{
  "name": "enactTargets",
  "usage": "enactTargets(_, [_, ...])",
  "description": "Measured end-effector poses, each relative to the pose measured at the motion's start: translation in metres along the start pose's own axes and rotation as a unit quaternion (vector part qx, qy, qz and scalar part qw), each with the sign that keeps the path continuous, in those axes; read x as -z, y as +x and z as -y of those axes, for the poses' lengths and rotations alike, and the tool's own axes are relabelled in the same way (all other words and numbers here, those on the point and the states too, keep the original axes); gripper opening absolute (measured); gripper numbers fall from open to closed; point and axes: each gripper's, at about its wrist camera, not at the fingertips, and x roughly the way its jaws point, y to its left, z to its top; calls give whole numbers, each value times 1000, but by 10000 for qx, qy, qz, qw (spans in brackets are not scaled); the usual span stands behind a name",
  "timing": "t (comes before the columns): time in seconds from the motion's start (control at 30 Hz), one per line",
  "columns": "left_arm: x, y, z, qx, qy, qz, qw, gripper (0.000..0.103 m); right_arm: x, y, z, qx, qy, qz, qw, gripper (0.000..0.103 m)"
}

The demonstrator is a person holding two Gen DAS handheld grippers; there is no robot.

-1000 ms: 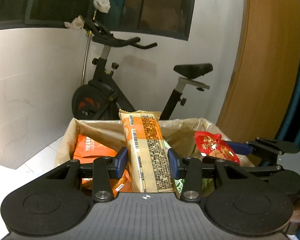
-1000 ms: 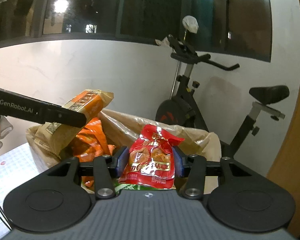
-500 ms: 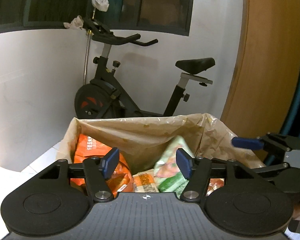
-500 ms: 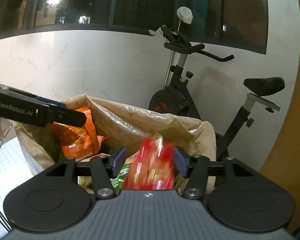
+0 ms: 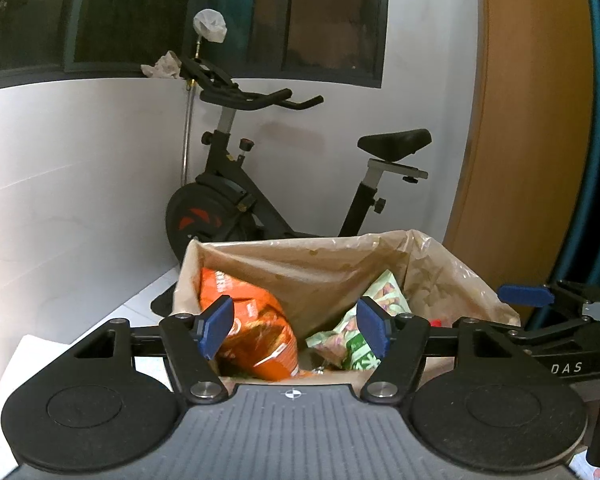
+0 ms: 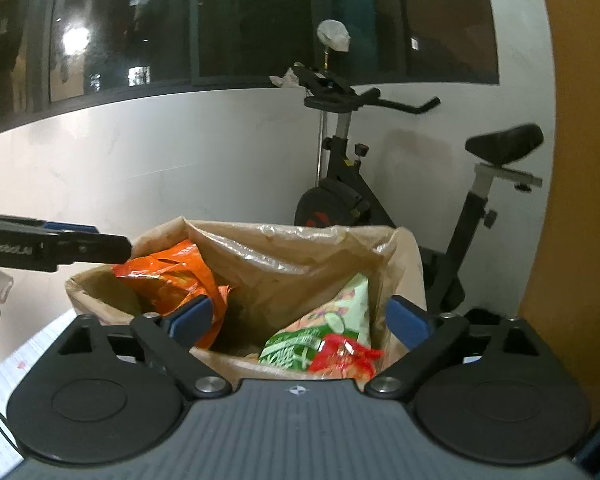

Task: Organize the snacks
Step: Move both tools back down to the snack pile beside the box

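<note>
A bin lined with a tan plastic bag (image 5: 312, 268) stands just ahead of both grippers; it also shows in the right wrist view (image 6: 300, 256). Inside lie an orange snack bag (image 5: 252, 328) (image 6: 172, 276), a green snack bag (image 5: 356, 332) (image 6: 320, 332) and a red snack pack (image 6: 344, 358). My left gripper (image 5: 296, 326) is open and empty above the bin's near rim. My right gripper (image 6: 298, 320) is open wide and empty above the bin. The right gripper's finger (image 5: 524, 295) shows at right in the left wrist view; the left one's finger (image 6: 60, 246) shows at left in the right wrist view.
A black exercise bike (image 5: 260, 200) (image 6: 380, 196) stands behind the bin against a white wall. A wooden door (image 5: 520, 120) is to the right. A white table surface (image 5: 60, 344) lies at lower left.
One second ago each gripper held a snack pack over the bin. Both opened, and the orange-and-white pack and the red pack dropped into the bin. Both jaws stand wider now.
</note>
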Motion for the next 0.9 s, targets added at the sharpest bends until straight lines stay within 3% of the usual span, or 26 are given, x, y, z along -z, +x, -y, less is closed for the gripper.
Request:
enactTargets(0.23, [14,-24,-9,-105,-150,24,9998,70,11,-19,-15,247,54,-76,9997,99])
enactTargets(0.53, [38,-48,-20,-93,-389,38,9992,70,34,-47,-28,37,-186,289,9994,103])
enactTargets(0.9, [68,-61,-32,-117,-861,80,9962,70,52,-57,-24,-99,118,158,9998,103])
